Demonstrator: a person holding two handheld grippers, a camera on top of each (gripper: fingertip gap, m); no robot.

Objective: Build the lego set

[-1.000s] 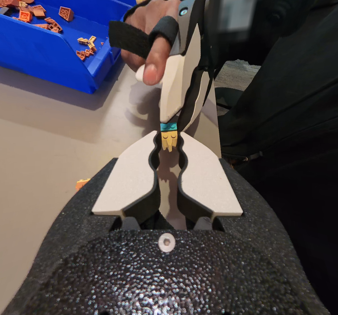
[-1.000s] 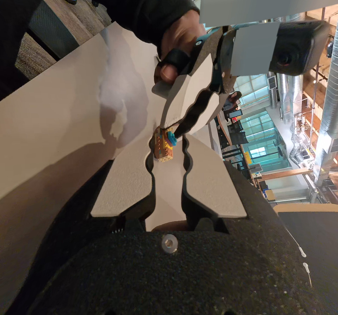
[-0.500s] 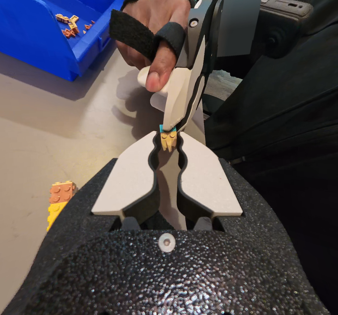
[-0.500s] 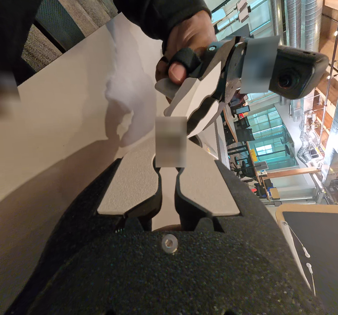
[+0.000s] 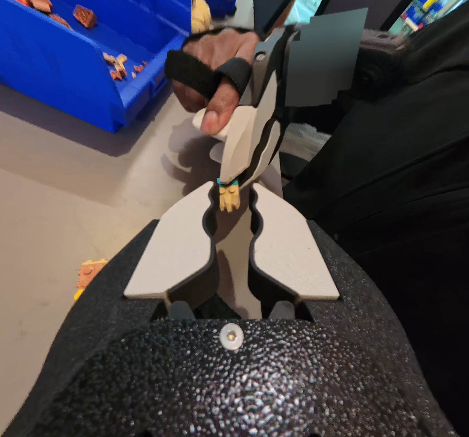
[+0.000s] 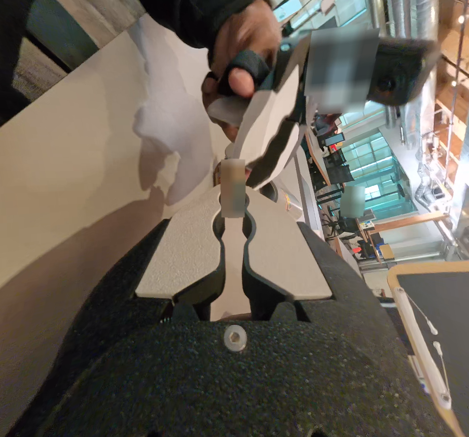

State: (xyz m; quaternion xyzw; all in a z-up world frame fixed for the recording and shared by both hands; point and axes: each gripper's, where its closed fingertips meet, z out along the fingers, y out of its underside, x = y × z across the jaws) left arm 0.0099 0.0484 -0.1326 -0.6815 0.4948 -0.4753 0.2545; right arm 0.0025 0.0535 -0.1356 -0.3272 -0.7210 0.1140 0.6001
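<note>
Grey table carries a blue bin of loose bricks. Right gripper pinches the small teal-and-yellow lego assembly above it; left gripper stands apart. Joining seems finished; next needs 1 new brick.

The left tongs have matt, finely grained pale-grey plastic fingers lined with smooth black rubbery edging, seated in a rough, pebbled black body that glints. A shiny metal screw sits behind them. Just ahead of the tips, the right tongs pinch a small brick piece of smooth, dull yellow and teal plastic. A soft black cloth strap wraps the hand beyond. Left of the tongs, the blue bin is glossy moulded plastic; the surface beneath looks smooth and matt beige.
</note>
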